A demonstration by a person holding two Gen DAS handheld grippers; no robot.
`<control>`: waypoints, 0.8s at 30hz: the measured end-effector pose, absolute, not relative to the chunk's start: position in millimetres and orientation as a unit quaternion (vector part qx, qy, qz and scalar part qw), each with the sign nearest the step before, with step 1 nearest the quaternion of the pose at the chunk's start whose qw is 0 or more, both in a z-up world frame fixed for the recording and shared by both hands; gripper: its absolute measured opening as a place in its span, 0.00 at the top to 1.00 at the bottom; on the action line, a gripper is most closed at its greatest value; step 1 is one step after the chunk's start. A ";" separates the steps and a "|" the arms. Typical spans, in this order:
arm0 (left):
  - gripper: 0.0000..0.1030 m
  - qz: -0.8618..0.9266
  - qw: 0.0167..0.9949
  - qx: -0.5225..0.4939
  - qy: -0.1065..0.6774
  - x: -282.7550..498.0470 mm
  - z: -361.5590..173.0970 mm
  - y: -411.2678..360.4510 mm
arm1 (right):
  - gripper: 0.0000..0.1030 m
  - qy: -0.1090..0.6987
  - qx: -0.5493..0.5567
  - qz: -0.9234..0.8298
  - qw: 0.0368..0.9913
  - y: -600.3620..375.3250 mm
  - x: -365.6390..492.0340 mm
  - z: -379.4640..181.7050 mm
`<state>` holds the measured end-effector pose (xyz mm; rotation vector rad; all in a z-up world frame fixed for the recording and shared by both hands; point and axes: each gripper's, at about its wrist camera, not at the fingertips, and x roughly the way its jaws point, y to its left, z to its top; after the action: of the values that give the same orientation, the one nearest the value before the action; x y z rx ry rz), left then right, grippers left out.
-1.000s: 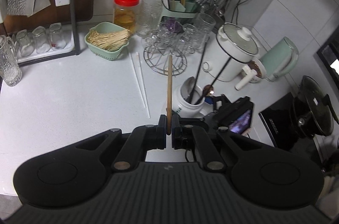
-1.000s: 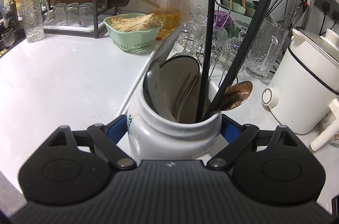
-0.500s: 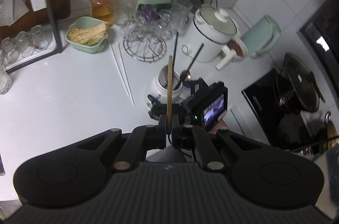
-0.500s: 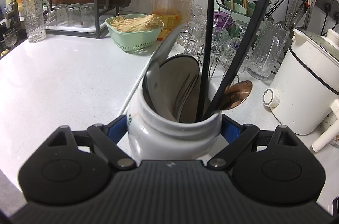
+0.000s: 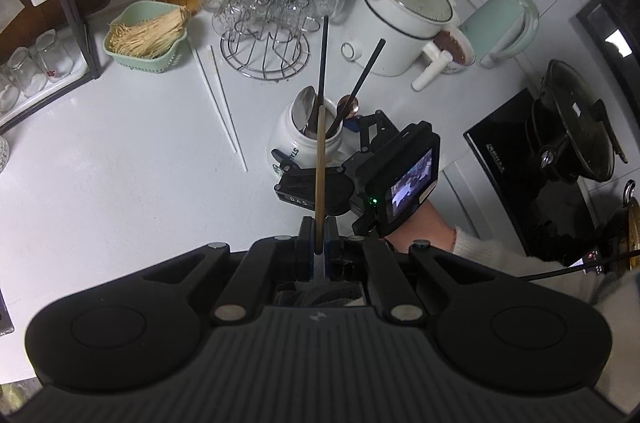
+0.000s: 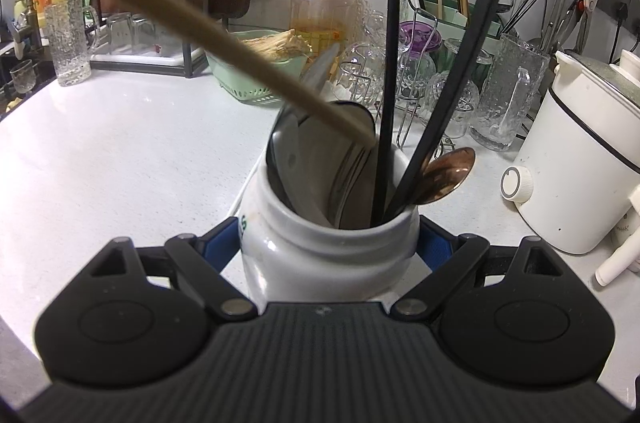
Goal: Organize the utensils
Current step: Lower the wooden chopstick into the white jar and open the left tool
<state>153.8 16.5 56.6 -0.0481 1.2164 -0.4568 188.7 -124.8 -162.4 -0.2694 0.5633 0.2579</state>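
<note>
Over the white jar point(image 6: 328, 243) (clamped by my right tongs point(image 6: 329, 243)), my left tongs point(image 5: 319, 243) pinch a wooden chopstick point(image 5: 320, 175); lower its tip between the spoons.

Black grippers point(image 5: 319, 239), blue pads, cream sleeve point(image 5: 500, 255).

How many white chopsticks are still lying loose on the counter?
2. Both white chopsticks lie side by side on the counter, between the green basket and the white jar. More may be hidden behind the jar or grippers.
</note>
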 end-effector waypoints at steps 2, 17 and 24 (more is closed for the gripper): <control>0.96 -0.212 0.791 -0.017 0.573 158.6 53.1 12.3 | 0.10 0.276 -0.131 0.127 0.944 -125.8 188.8 -162.6; 0.95 -0.215 0.774 0.021 0.595 203.4 25.8 -20.4 | 0.10 0.276 -0.117 0.132 0.945 -129.0 190.7 -165.3; 0.95 -0.226 0.775 0.042 0.589 221.9 19.5 -37.4 | 0.10 0.276 -0.116 0.133 0.945 -128.7 191.3 -166.3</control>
<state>221.9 -37.4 19.5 0.0899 1.2755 -0.4901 191.3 -128.7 -166.3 -0.2365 0.5634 0.2703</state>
